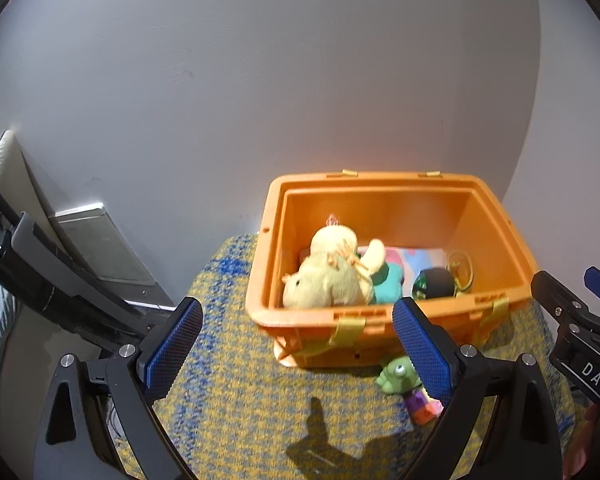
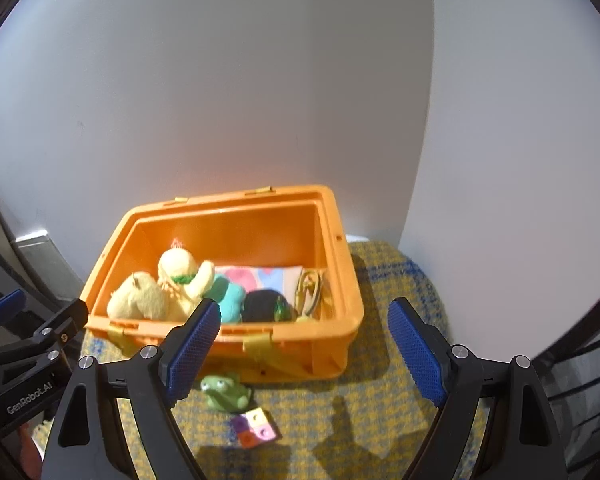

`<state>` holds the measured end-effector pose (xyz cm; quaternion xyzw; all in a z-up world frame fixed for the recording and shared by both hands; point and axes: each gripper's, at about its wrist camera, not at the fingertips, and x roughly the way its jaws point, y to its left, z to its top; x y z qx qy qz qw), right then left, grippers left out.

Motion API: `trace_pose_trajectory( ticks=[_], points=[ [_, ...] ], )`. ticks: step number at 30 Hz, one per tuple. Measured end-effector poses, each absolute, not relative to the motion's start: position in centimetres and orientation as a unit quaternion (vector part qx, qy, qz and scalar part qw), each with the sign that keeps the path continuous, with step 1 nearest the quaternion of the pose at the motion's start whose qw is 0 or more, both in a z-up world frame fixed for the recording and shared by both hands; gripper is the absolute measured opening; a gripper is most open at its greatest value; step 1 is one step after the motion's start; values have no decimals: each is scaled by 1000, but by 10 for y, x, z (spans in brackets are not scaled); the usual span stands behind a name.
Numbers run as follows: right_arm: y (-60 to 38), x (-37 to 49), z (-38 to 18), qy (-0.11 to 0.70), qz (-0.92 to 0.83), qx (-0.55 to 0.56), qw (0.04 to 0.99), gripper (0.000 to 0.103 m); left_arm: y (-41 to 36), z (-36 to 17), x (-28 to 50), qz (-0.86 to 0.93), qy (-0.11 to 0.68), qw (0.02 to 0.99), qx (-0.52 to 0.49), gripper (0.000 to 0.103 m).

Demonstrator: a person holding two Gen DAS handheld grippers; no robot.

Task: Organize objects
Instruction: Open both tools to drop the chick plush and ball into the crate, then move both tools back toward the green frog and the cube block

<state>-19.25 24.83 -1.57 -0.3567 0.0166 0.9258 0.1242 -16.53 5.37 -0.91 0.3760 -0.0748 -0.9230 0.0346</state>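
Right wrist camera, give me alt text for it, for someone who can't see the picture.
An open orange bin sits on a yellow and blue rug against a white wall, holding yellow plush toys, a teal plush and a dark ball. In front of it on the rug lie a green frog toy and a colourful block. The open right gripper frames the view.

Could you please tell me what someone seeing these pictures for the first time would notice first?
The bright orange bin against the pale wall stands out, holding yellow plush toys at its left end. In front of it, on the yellow-blue rug, lie a green frog toy and a colourful cube. Both claws, left and right, are open and empty.
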Motion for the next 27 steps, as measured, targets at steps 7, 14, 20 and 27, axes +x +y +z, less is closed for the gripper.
trace_pose_trajectory(
  ticks=[7, 14, 20, 27],
  points=[
    [243, -175, -41, 11, 921, -369, 126, 86, 40, -31, -146, -920, -72, 44, 382, 97],
    [228, -167, -74, 1, 915, -384, 119, 86, 19, -63, -132, -916, -63, 60, 392, 97],
    [216, -169, -106, -7, 908, -404, 115, 86, 3, -90, -122, -914, -62, 71, 394, 97],
    [203, -171, -135, -23, 901, -421, 105, 86, -9, -120, -117, -903, -55, 81, 419, 97]
  ],
)
